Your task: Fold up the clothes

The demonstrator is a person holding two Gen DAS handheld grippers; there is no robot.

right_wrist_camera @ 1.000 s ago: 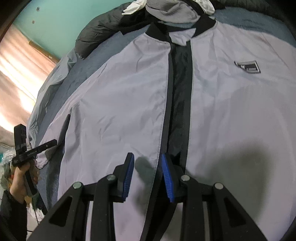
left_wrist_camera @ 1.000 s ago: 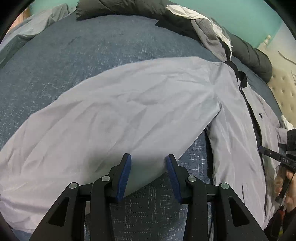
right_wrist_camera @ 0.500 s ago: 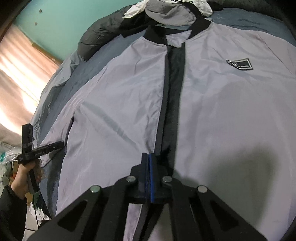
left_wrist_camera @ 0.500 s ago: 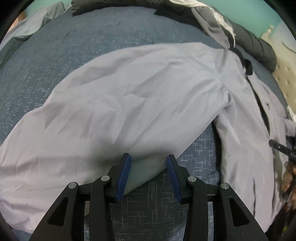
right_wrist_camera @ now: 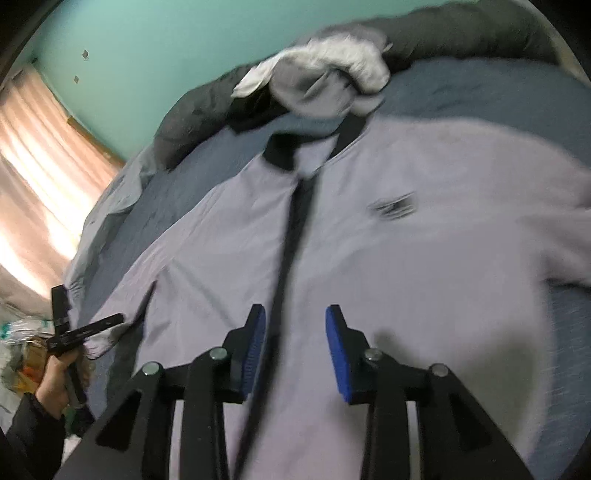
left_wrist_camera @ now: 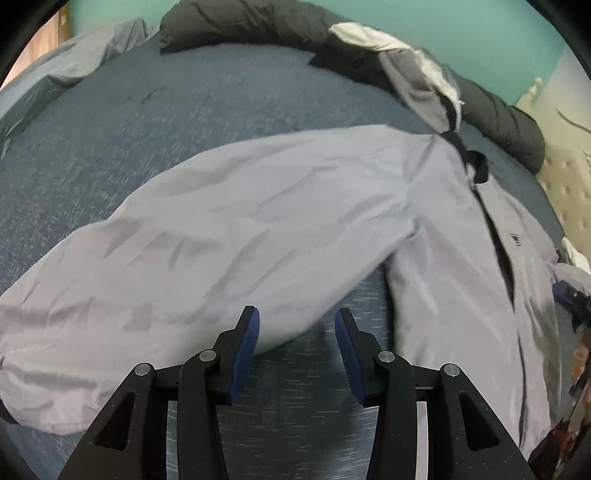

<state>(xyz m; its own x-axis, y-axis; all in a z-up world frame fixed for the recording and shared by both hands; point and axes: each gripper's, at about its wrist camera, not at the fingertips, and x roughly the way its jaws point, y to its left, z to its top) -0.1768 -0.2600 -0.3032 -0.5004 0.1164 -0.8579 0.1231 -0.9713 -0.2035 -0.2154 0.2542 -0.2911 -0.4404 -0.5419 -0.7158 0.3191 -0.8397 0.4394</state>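
A pale grey zip jacket (left_wrist_camera: 258,229) lies face up on the bed, its long sleeve (left_wrist_camera: 147,266) spread out to the left. My left gripper (left_wrist_camera: 295,314) hovers over the sleeve's lower edge. Its jaws are opening, and the cloth lies below them, not pinched. In the right wrist view the jacket front (right_wrist_camera: 406,277) shows a black collar (right_wrist_camera: 280,151) and a chest logo (right_wrist_camera: 393,205). My right gripper (right_wrist_camera: 293,310) is above the dark zip line (right_wrist_camera: 295,221). Its jaws are opening with nothing between the pads. A hand (right_wrist_camera: 55,380) holds the left gripper (right_wrist_camera: 88,326) at the sleeve.
The bed has a dark blue cover (left_wrist_camera: 184,129). A black puffer coat (left_wrist_camera: 258,22) and a grey and white garment heap (right_wrist_camera: 332,81) lie along the far edge. A beige headboard (left_wrist_camera: 565,177) is on the right, a sunlit curtain (right_wrist_camera: 37,166) on the left.
My right gripper shut over the zip, then opened again while lifting and pulling back. My left gripper rose slightly off the sleeve edge.
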